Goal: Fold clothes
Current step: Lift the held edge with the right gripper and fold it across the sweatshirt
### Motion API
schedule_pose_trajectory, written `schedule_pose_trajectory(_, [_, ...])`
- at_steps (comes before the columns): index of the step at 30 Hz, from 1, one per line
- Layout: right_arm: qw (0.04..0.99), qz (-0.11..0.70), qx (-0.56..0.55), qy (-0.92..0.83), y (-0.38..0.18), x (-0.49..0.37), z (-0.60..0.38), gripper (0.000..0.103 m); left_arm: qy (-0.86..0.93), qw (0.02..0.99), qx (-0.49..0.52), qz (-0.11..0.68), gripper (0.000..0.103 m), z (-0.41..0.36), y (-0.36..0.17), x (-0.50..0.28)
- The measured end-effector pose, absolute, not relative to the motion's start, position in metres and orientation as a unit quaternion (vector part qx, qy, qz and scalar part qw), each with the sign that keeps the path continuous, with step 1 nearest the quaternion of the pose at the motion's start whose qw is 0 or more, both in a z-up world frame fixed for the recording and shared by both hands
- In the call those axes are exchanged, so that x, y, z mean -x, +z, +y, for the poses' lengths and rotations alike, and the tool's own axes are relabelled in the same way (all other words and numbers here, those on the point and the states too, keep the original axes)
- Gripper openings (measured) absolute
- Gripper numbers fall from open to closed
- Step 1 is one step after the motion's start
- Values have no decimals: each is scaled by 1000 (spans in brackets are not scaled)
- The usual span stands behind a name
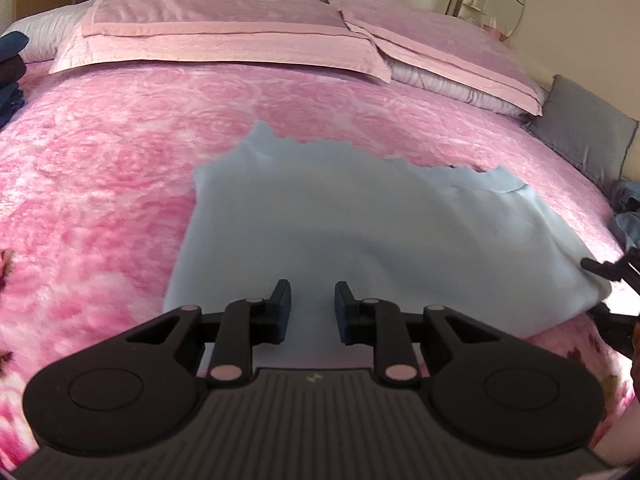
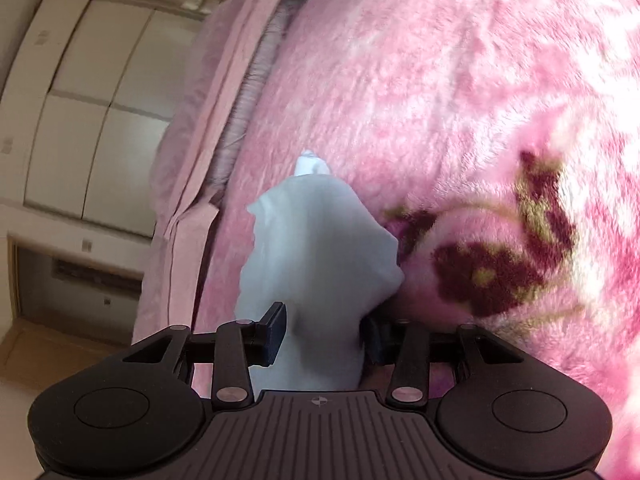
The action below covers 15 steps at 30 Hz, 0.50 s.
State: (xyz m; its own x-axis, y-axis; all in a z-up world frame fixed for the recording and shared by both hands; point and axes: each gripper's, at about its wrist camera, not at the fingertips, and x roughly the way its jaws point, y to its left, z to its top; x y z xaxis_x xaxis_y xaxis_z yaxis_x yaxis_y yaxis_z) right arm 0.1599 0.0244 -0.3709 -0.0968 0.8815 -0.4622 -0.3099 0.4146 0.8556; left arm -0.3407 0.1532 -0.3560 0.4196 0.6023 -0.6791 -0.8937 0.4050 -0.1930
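Note:
A light blue garment (image 1: 360, 232) lies spread and partly folded on the pink fuzzy blanket (image 1: 120, 160). My left gripper (image 1: 313, 308) hovers open over the garment's near edge, with nothing between its fingers. In the left wrist view my right gripper (image 1: 600, 290) sits at the garment's right corner. Its own view is rolled sideways and shows the right gripper (image 2: 324, 336) with its fingers wide apart and a bunched fold of the garment (image 2: 320, 248) passing between them. The right fingertip is partly hidden behind the cloth.
Two pink pillows (image 1: 220, 32) (image 1: 440, 48) lie at the head of the bed, with a grey cushion (image 1: 588, 136) at the right edge. Dark folded clothes (image 1: 10, 68) are stacked at far left. More blue-grey clothing (image 1: 628, 216) sits at far right. A white wardrobe (image 2: 88, 120) stands behind the bed.

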Motion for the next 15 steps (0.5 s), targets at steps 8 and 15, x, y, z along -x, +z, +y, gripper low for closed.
schedule_pose_trajectory(8, [704,420,2,573,-342,-85,56,17,461,789,325,244,18,165,-361,359])
schedule_pose_trajectory(15, [678,73,300,667,-308,65,71,17,444,783,398,180,16,168,-360,400])
